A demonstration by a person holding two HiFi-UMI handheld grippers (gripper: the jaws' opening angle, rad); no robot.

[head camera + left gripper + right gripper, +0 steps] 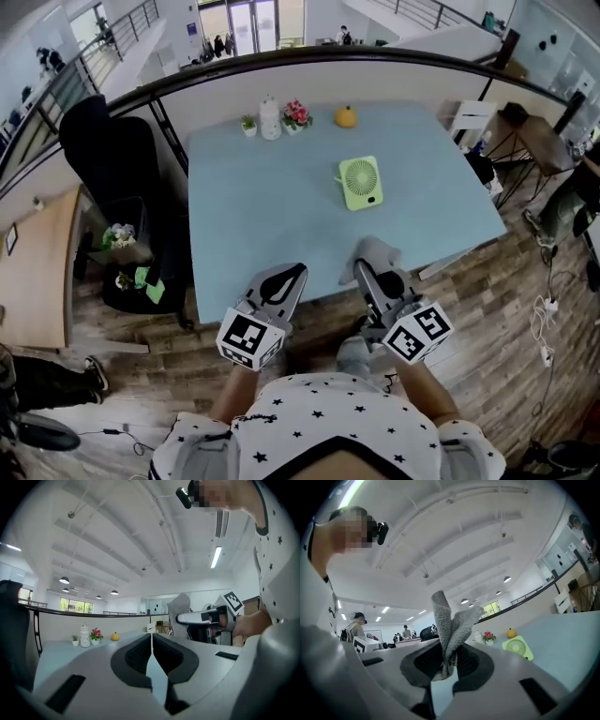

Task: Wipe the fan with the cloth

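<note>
My right claw (446, 660) is clamped on the cloth (450, 620), which stands up out of the jaws. My left claw (151, 644) is closed on nothing. Both hover at the near edge of the table (253, 216). The fan (360, 182) lies flat mid-table, well apart from the cloth.

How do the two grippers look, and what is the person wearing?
The left gripper and right gripper are light grey, with black ribbed pads inside the jaws. Each carries a white cube with black square markers. The person wears a white shirt with black stars.
</note>
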